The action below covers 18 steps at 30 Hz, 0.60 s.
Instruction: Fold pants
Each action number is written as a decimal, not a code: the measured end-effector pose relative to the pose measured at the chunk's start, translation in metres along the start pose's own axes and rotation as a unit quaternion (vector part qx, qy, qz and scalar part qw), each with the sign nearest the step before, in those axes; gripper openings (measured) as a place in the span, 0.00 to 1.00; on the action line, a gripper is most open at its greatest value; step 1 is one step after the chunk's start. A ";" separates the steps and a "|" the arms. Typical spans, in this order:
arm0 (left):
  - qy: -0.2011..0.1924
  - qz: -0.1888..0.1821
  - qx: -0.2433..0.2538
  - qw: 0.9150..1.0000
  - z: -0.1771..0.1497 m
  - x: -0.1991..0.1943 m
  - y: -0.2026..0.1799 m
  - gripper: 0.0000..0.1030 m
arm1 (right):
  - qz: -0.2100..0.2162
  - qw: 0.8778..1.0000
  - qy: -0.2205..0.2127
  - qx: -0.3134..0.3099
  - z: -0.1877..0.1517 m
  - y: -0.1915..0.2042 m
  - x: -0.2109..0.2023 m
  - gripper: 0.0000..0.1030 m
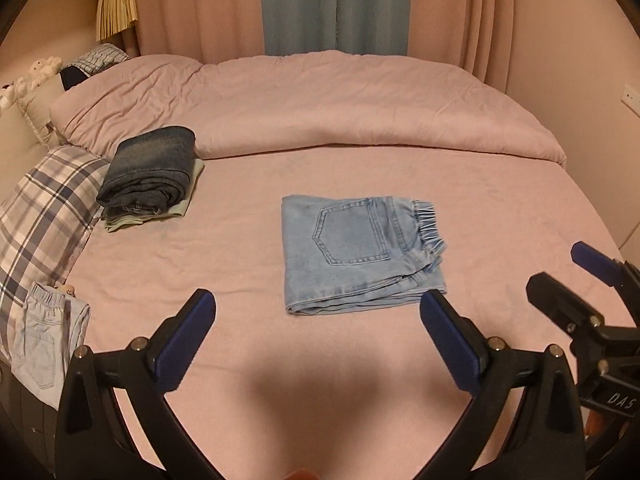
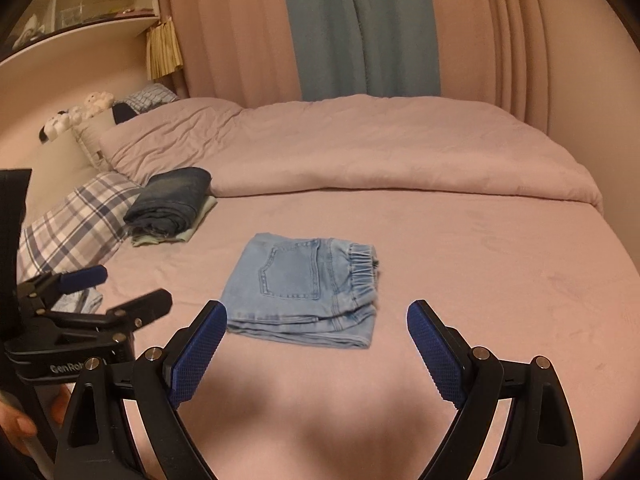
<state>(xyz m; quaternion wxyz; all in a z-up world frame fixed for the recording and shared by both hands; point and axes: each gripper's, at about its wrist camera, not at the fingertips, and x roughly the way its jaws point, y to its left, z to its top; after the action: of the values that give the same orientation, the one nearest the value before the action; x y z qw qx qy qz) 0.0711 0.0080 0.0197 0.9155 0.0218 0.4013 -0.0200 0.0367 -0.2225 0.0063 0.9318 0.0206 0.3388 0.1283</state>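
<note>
Both jaws wide, nothing held: left gripper (image 1: 318, 312) and right gripper (image 2: 317, 322) above bed (image 1: 500, 208). Probably finished; best to lift away straight, without brushing any fold. Light blue pants (image 1: 360, 252) folded into compact square, pocket up, elastic waistband at right, mid-bed.
</note>
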 end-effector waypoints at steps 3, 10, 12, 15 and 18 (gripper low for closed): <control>-0.005 -0.001 0.001 1.000 -0.001 -0.010 -0.003 0.99 | -0.010 1.000 -0.004 -0.001 -0.002 0.003 -0.009 0.89; -0.015 -0.002 0.002 1.000 0.002 -0.025 -0.004 0.99 | -0.014 1.000 -0.015 -0.002 -0.002 0.007 -0.024 0.89; -0.019 -0.002 0.003 1.000 0.002 -0.028 -0.004 0.99 | -0.012 1.000 -0.018 -0.003 -0.003 0.009 -0.027 0.89; -0.019 -0.002 0.003 1.000 0.001 -0.031 -0.005 0.99 | -0.013 1.000 -0.022 -0.005 -0.003 0.012 -0.030 0.89; -0.017 -0.003 0.004 1.000 -0.001 -0.032 -0.007 0.99 | -0.012 1.000 -0.023 -0.005 -0.004 0.012 -0.032 0.89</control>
<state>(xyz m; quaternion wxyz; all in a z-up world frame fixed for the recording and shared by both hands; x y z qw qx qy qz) 0.0485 0.0018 0.0422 0.9221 0.0243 0.3854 -0.0244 0.0075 -0.2193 0.0250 0.9409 0.0145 0.3169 0.1188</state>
